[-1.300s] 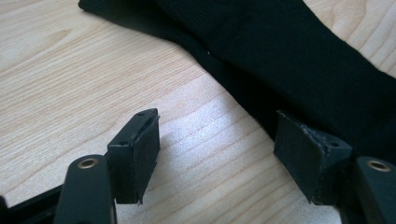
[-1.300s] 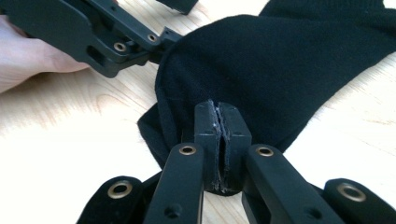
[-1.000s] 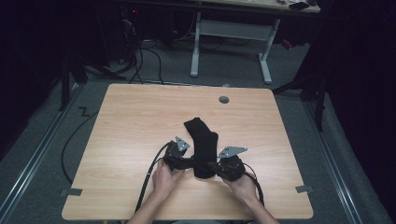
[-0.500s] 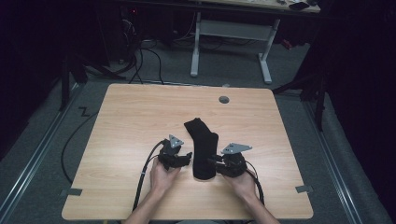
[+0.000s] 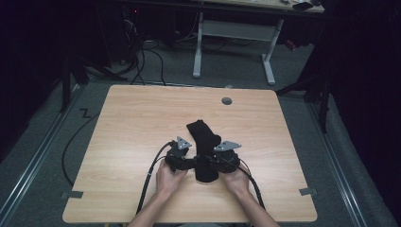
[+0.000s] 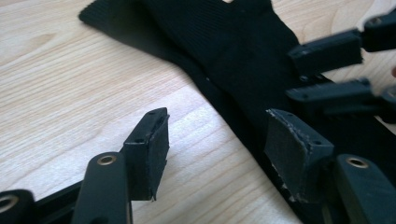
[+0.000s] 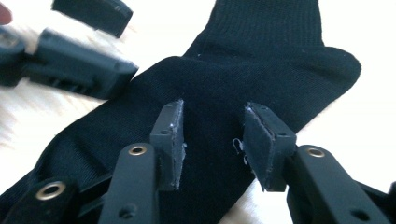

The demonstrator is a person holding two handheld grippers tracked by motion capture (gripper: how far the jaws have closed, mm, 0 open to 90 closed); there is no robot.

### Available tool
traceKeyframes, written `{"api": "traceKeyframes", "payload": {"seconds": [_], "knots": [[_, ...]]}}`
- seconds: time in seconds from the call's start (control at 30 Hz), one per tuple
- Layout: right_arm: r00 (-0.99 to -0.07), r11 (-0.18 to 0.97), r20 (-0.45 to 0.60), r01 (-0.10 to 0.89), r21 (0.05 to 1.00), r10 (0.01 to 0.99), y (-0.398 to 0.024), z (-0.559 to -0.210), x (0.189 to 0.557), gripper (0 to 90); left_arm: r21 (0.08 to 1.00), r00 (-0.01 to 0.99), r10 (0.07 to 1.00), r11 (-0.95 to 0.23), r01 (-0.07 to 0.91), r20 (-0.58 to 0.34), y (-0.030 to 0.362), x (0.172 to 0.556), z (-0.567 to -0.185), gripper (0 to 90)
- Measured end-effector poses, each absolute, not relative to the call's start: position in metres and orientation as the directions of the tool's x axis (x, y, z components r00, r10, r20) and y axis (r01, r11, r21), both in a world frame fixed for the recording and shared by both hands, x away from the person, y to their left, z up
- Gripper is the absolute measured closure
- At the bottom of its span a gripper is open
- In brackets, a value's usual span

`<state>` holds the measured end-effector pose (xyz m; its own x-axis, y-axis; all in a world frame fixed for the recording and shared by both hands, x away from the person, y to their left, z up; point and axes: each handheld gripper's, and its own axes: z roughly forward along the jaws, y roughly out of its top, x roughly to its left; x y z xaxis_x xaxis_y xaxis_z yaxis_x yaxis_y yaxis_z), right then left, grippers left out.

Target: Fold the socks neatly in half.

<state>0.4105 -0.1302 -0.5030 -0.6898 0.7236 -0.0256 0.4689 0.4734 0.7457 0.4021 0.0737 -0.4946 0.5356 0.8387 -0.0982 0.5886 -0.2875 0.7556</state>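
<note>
A black sock [image 5: 204, 149] lies flat on the wooden tabletop [image 5: 132, 118], nearer the person's edge than the far one, its cuff pointing away and to the left, its lower end between the two hands. The left gripper [image 5: 187, 163] sits at the sock's left edge; its jaws have just been closing but stand apart, one pad over bare wood and the other over the fabric, pressing nothing. The right gripper [image 5: 215, 162] sits at the sock's right side; its jaws have just been opening and are released, both pads parted above the cloth. Bare wood spreads widely to the left, right and far side, broken by a small round grommet [image 5: 227, 100] near the far edge.
</note>
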Motion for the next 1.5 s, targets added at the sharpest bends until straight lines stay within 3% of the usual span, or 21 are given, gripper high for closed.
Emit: {"api": "traceKeyframes", "payload": {"seconds": [0.33,0.5,0.73,0.87,1.13,1.33,1.5], "knots": [[-0.735,0.506,-0.061,0.401,0.763,0.675,-0.119,-0.495,0.388,56.2,0.746,0.523,0.843,-0.267,0.610,-0.126,0.081,0.414,-0.483,44.0],[-0.726,0.511,-0.043,0.439,0.739,0.686,-0.123,-0.502,0.396,59.4,0.752,0.541,0.832,-0.281,0.596,-0.118,0.086,0.422,-0.475,48.0],[-0.742,0.501,-0.048,0.402,0.767,0.669,-0.124,-0.508,0.388,59.6,0.749,0.502,0.852,-0.233,0.621,-0.151,0.093,0.437,-0.468,43.6],[-0.751,0.502,-0.040,0.400,0.767,0.659,-0.124,-0.508,0.384,59.6,0.754,0.466,0.852,-0.141,0.642,-0.237,0.102,0.444,-0.464,45.1],[-0.761,0.511,-0.041,0.394,0.764,0.648,-0.123,-0.508,0.380,59.6,0.717,0.455,0.869,-0.191,0.670,-0.193,0.092,0.469,-0.457,45.4],[-0.761,0.511,-0.041,0.394,0.764,0.648,-0.123,-0.508,0.380,59.6,0.721,0.388,0.890,-0.104,0.685,-0.240,0.095,0.482,-0.463,46.8],[-0.760,0.512,-0.045,0.392,0.764,0.648,-0.123,-0.508,0.380,59.6,0.683,0.396,0.896,-0.161,0.713,-0.202,0.089,0.490,-0.474,47.8]]}}
